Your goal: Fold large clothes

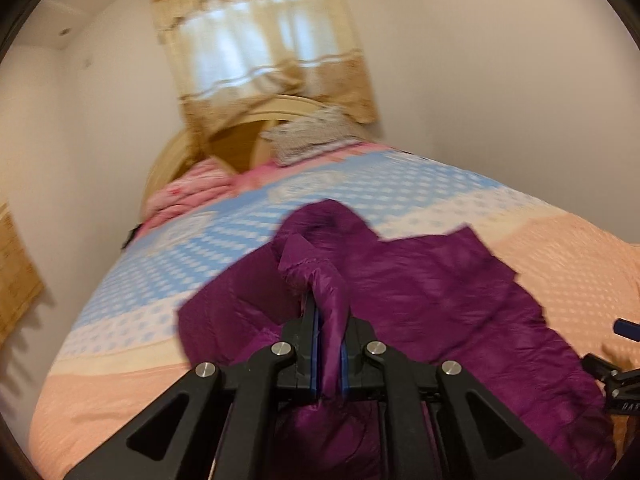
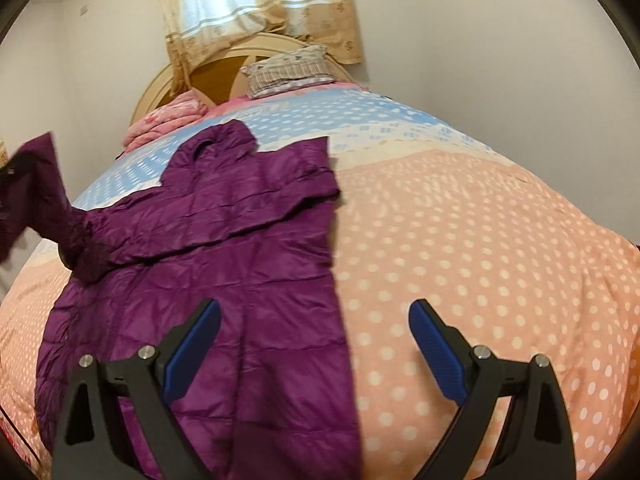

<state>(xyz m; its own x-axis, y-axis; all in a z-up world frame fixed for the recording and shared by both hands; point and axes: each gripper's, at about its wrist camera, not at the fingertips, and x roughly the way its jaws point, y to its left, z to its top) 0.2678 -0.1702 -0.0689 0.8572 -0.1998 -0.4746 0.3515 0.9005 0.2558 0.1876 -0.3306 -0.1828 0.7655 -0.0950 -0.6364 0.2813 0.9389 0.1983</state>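
A purple quilted hooded jacket (image 2: 240,220) lies spread on the bed, hood toward the headboard. My left gripper (image 1: 329,320) is shut on one purple sleeve (image 1: 326,276) and holds it lifted above the jacket body (image 1: 440,300). In the right wrist view that raised sleeve (image 2: 40,184) hangs at the far left. My right gripper (image 2: 314,320) stands wide open just above the jacket's lower right edge, with nothing between its blue pads (image 2: 192,344). Part of the right gripper (image 1: 620,360) shows at the right rim of the left wrist view.
The bed's dotted quilt (image 2: 480,240) is peach near me and blue farther off. A striped pillow (image 2: 288,68) and a folded pink blanket (image 2: 168,120) lie by the wooden headboard (image 2: 216,72). Curtains (image 2: 256,8) hang behind; white walls flank the bed.
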